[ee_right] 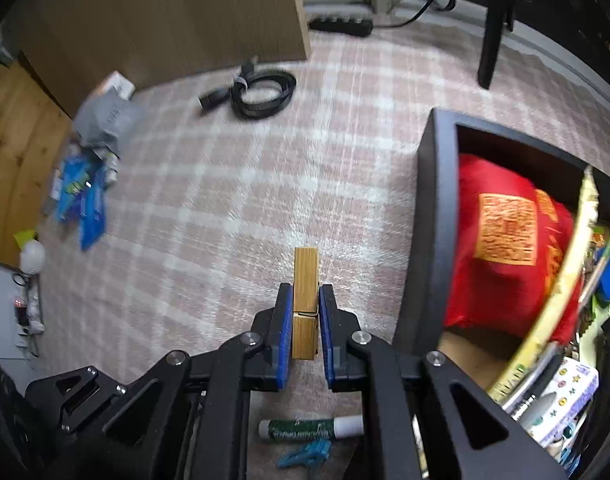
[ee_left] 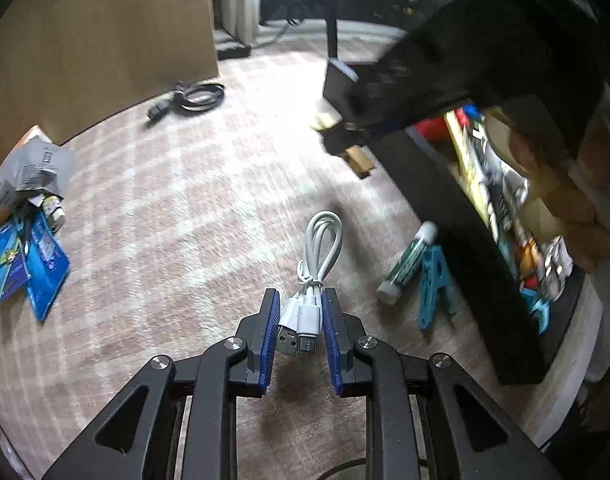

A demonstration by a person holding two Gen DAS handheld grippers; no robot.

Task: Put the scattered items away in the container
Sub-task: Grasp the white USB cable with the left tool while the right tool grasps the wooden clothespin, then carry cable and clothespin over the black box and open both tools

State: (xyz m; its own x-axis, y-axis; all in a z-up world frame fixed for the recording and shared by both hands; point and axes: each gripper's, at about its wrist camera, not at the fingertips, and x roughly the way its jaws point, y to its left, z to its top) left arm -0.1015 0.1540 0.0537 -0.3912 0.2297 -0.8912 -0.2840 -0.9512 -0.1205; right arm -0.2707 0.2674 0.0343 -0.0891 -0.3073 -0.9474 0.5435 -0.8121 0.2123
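Both-handed carry: right gripper (ee_right: 305, 316) is clamped on one wooden block (ee_right: 305, 304), left gripper (ee_left: 299, 326) on one bundled white cable (ee_left: 313, 276).
Block's long axis runs along the fingers; black container (ee_right: 435, 216) lies right of both, nearer the right gripper. One green tube (ee_left: 409, 262) and one teal clip (ee_left: 435, 286) are left, right of the left fingers.

No legible text — the red bag's (ee_right: 505, 240) orange print is too blurred.
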